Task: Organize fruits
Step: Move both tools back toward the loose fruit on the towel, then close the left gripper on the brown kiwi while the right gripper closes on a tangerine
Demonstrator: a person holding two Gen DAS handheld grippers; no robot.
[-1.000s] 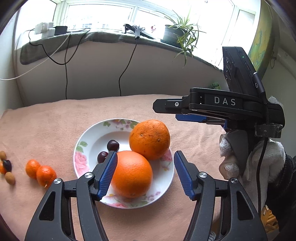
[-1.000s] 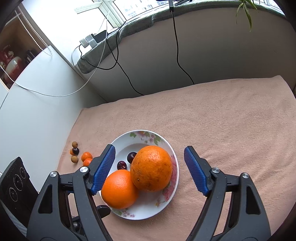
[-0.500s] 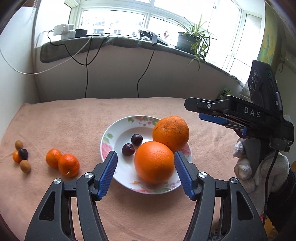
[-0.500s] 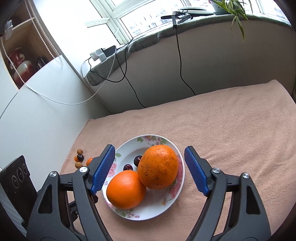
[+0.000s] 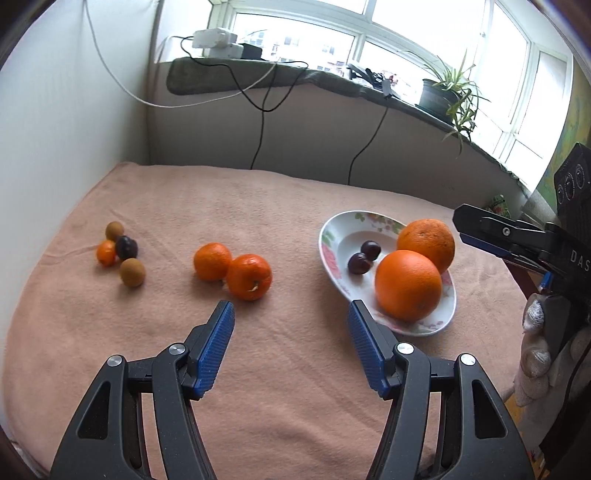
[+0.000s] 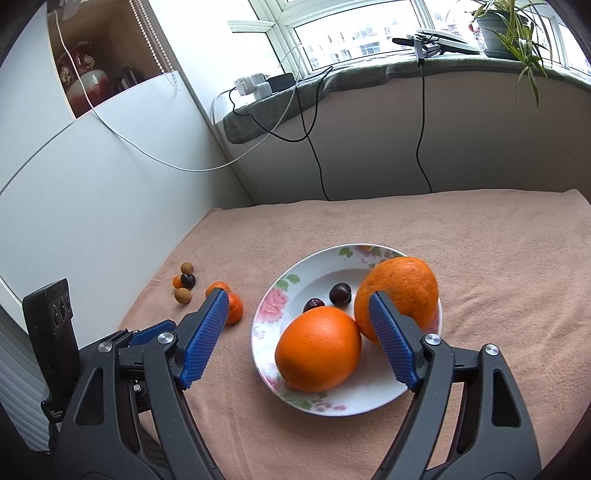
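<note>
Left wrist view: left gripper spread wide, blue pads empty, above bare peach cloth. Just past the left pad, two mandarins lie touching each other on the cloth. Further left, a small cluster: two brown longan-like fruits, one dark plum, one tiny orange fruit, all touching or nearly so. Floral plate to the right, tilted in the fisheye; it holds two big oranges pressed against each other and two dark cherries side by side. Right gripper's body at the right edge, held by a white-gloved hand; its jaw state cannot be read from here.

Right wrist view: right gripper spread, nothing pinched; pads hang over the plate, the near orange seen between them without contact, the far orange partly behind the right pad. Cherries sit behind the oranges. Mandarins partly hidden by the left pad; small cluster beyond, near the wall. Windowsill with cables and a potted plant at the back
</note>
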